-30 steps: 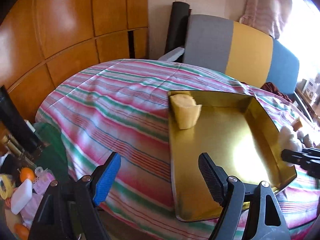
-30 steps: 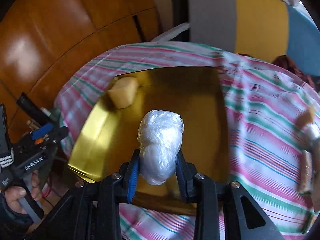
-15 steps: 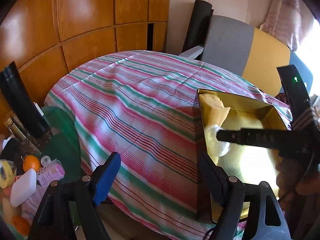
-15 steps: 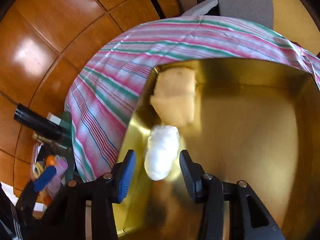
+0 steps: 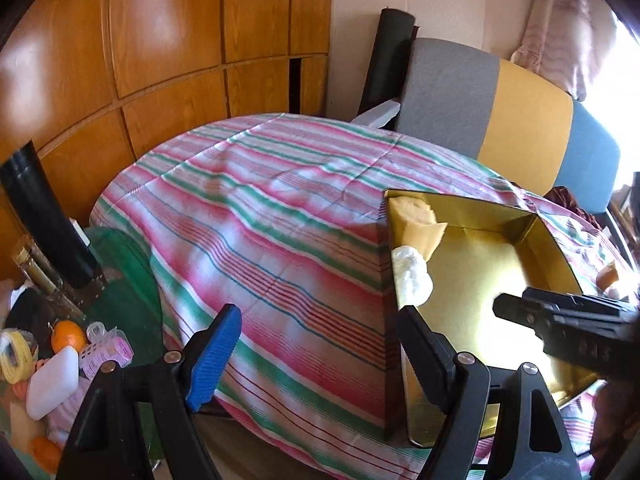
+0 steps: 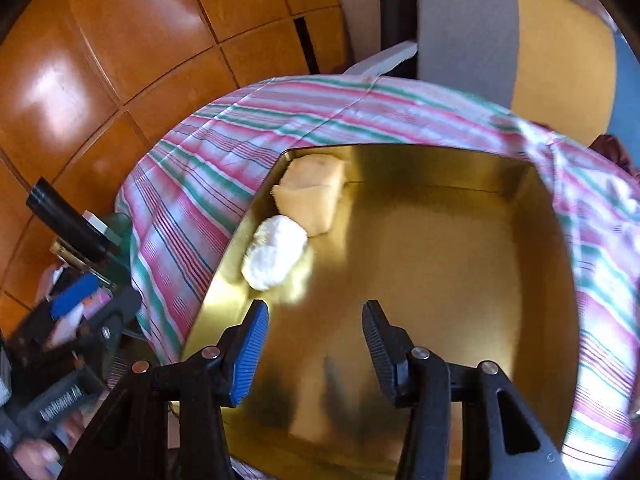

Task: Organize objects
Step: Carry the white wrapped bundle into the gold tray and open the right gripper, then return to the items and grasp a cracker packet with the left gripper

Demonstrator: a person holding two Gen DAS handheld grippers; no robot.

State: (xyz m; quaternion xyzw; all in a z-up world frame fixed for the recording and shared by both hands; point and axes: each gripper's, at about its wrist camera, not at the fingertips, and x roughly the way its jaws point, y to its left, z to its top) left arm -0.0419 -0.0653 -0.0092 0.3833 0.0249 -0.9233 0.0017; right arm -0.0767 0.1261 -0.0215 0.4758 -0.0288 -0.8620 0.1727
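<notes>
A gold tray (image 6: 440, 260) sits on the striped cloth. In its far left corner lies a pale yellow block (image 6: 312, 196), and a white plastic-wrapped bundle (image 6: 276, 256) rests against it. My right gripper (image 6: 315, 308) hovers over the tray floor just behind the bundle; its jaws are opening, with nothing between them. In the left wrist view the bundle (image 5: 412, 280) and block (image 5: 416, 220) lie along the tray's (image 5: 480, 280) left wall. My left gripper (image 5: 318, 316) stands open and empty over the cloth beside that wall.
The striped cloth (image 5: 260, 220) covers a round table. A grey, yellow and blue chair (image 5: 500, 108) stands behind it, with wood panelling to the left. Low on the left lie an orange (image 5: 68, 334), a white bar (image 5: 54, 386), pink rollers and a black tube (image 5: 44, 216).
The right gripper carried the white bundle to the tray's left corner, let it go beside the yellow block, and drew back with its jaws apart. The left gripper stayed open.
</notes>
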